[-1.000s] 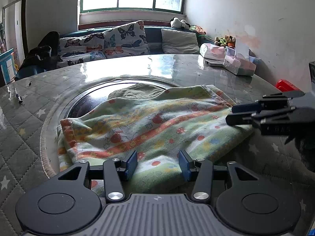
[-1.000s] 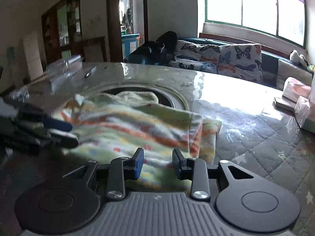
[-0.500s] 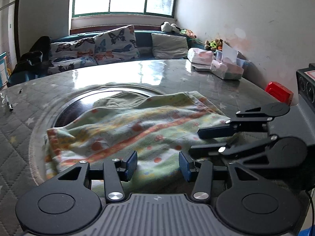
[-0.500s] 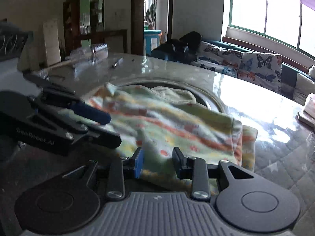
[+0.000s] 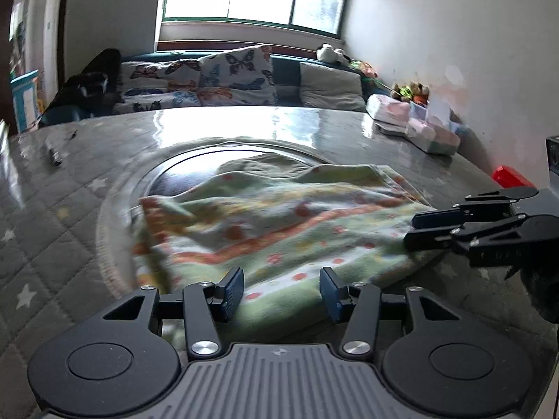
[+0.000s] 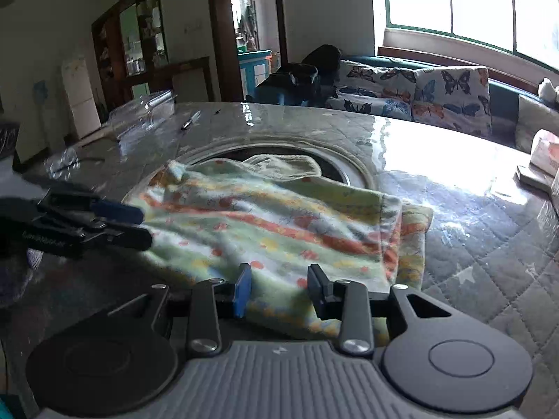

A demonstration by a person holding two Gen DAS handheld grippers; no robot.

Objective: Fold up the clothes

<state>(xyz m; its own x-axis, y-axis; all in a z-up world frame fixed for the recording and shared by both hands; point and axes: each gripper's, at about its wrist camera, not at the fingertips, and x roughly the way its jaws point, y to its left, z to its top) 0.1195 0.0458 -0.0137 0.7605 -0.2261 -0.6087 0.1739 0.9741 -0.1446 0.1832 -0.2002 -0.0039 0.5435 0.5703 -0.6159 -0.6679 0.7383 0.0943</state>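
A patterned garment (image 5: 279,230) is lying partly folded on the tabletop (image 5: 63,216), draping over the round dark inset at its middle, with a plain greenish piece (image 6: 279,166) peeking out at its far side. It is looking like soft, fleecy knit: light, limp, and likely to sag and slide on the glossy plastic cover when lifted, so it is probably needing two holds at once to keep an edge straight.

The left hand-held gripper (image 5: 281,288) is hovering with its jaws spread over the near hem, the cloth lying between and below the pads but not being pinched. The right hand-held gripper (image 6: 279,291) is also spread open, sitting over the near edge close to the doubled-over right border (image 6: 401,244), gripping nothing. Each gripper is showing in the other's view, off to the side of the garment and near its edge.

The best holds are seeming to be the two near corners, taking both layers together at the hem where the fabric is thickest; pinching a single layer is risking the fold peeling apart. Nothing fragile here, so a firm squeeze is being safe
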